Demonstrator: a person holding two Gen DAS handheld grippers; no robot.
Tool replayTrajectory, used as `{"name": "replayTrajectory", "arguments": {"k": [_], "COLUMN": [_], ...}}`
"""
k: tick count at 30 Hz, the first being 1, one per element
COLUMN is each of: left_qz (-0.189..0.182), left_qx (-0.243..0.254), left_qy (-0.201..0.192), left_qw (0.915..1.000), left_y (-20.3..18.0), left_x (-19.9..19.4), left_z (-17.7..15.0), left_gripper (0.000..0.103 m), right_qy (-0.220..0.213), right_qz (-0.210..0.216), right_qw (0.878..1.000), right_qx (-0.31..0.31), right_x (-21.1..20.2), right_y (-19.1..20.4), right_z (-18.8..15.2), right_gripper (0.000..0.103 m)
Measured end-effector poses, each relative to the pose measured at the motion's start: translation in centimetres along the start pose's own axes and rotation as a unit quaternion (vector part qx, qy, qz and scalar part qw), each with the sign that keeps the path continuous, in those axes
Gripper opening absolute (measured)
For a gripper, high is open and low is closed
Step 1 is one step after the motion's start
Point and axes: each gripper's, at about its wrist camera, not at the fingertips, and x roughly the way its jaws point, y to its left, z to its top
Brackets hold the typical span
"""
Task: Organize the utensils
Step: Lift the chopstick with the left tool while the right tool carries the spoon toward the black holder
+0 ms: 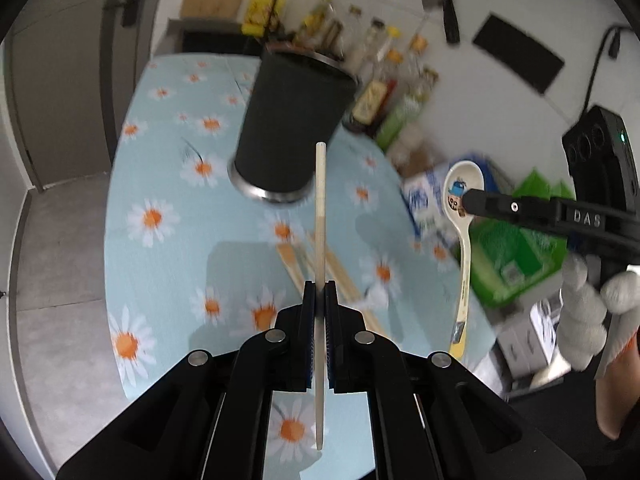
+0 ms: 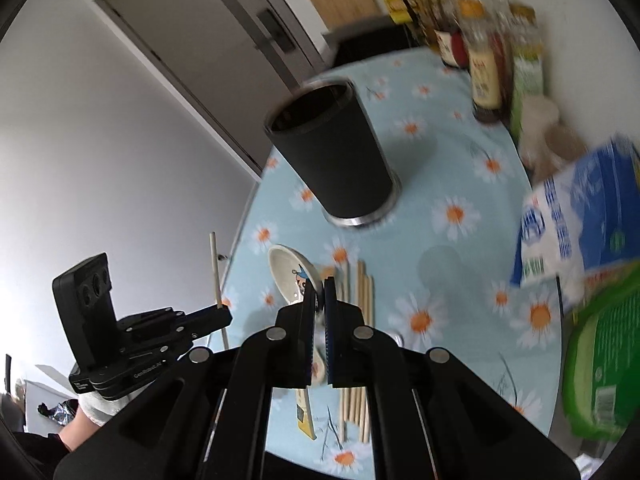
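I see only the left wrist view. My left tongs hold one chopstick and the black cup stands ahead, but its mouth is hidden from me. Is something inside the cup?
Observer: The right wrist view looks into the black cup. Nothing sticks out above its rim; the bottom is too dark to tell.
Operator: Where exactly do the right tongs grip the spoon?
Observer: The right tongs are shut on the handle of the spoon, just behind its bowl.
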Motion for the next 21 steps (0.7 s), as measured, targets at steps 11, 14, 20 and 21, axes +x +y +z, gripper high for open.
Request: {"name": "replayTrajectory", "arguments": {"k": [11,14,20,21], "left_qz": [-0.003,-0.001,0.029,0.034], "left_qx": [-0.030,-0.020,0.015,0.012], "left_qy": [-0.120,-0.139,-0.183,-0.192], "left_qw": [0.9923,0.9901,0.9826,0.9807], "left_y": [-1.9,-2.9,-5.0,-4.9], "left_x": [-3.2,-3.3,-3.2,-3.2], "left_z": [5.8,7.3,9.7,10.3], "left_gripper": [0.004,0.004,0.004,0.004], "right_qy": [-0.097,-0.104,-0.126,-0.132], "right_qz": [0.034,0.049,0.083,0.086], "right_qw": [0.994,0.993,0.988,0.987], "right_qx": [-0.035,-0.039,-0.040,-0.042], "right_x": [-1.8,-2.0,-2.2,-2.3], "right_y": [0.9,0.9,0.5,0.5], "right_z": [6.0,7.5,10.2,10.7], "right_gripper": [0.005,0.005,0.005,0.005]}}
